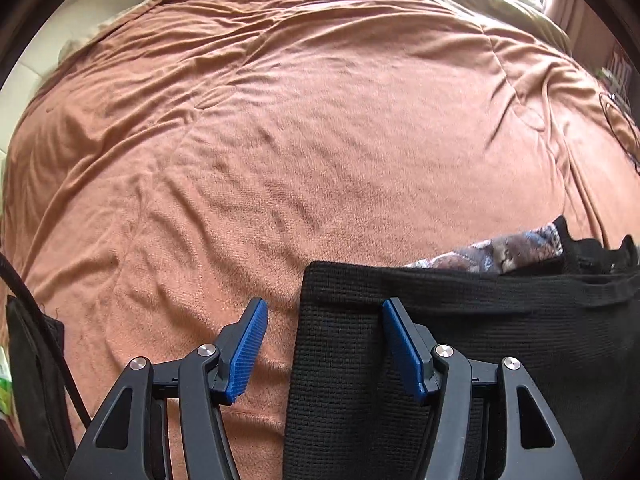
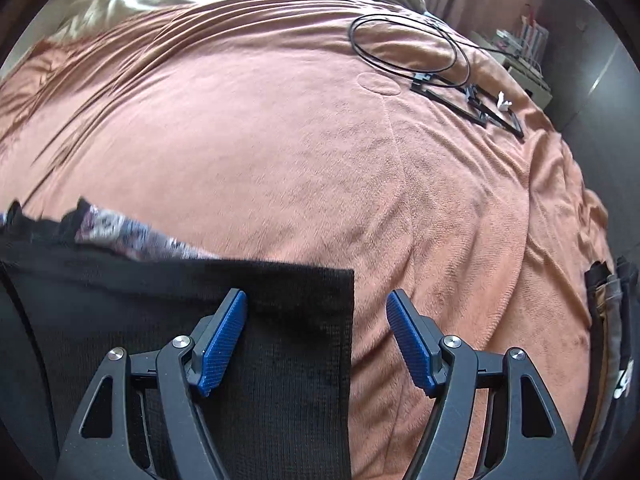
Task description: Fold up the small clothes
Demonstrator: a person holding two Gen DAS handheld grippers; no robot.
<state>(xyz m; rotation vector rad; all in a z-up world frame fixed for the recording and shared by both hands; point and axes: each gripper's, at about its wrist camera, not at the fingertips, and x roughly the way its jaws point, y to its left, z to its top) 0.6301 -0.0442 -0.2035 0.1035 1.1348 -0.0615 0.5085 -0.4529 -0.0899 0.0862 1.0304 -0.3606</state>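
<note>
Left claw [image 1: 322,344] and right claw [image 2: 316,340], both spread and empty, straddle opposite side edges of the black knit garment [image 1: 460,340] lying flat on the bed's orange blanket [image 1: 280,140]. Pinch matching corners together, keeping the fold square.

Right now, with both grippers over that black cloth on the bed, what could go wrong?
1. Each gripper, left gripper and right gripper, straddles an edge of the black garment with jaws open, so a pinch might catch the orange blanket too.
2. The patterned cloth lies tucked behind the garment and could get dragged along.
3. The black cable lies loose on the bed and might snag a wide swing.
</note>
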